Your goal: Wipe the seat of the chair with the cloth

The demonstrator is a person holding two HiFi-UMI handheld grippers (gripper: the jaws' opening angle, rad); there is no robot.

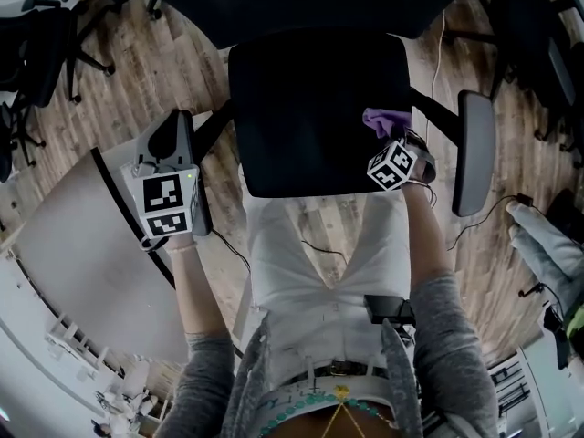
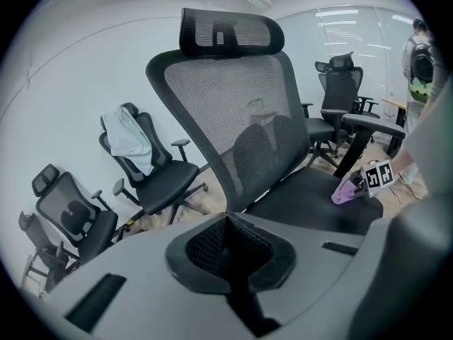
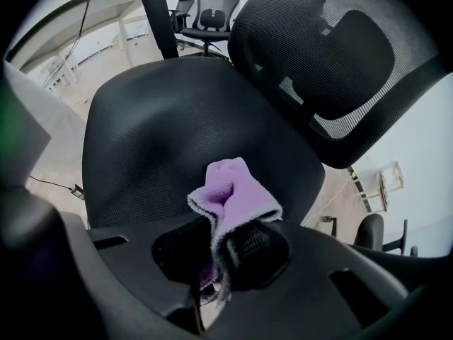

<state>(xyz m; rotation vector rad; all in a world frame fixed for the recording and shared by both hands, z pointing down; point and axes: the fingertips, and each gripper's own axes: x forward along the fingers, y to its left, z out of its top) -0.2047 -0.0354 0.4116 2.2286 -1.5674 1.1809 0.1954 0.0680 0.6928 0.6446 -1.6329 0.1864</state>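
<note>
The black office chair's seat [image 1: 315, 108] lies straight ahead of me in the head view. A purple cloth [image 1: 385, 121] sits at the seat's right front part, pinched in my right gripper [image 1: 390, 138]. In the right gripper view the cloth [image 3: 233, 193] bulges out from between the shut jaws, just over the seat [image 3: 177, 126], with the mesh backrest [image 3: 340, 62] beyond. My left gripper [image 1: 173, 128] hangs off the chair's left side, away from the seat. Its jaws [image 2: 230, 250] are shut with nothing in them. From there I see the backrest [image 2: 233, 119] and the cloth [image 2: 347, 190].
The chair's right armrest [image 1: 475, 149] stands just right of my right gripper. A grey table [image 1: 82, 245] is at the lower left. Other office chairs stand around, one draped with a pale garment [image 2: 131, 140]. Cables run over the wooden floor [image 1: 319, 222].
</note>
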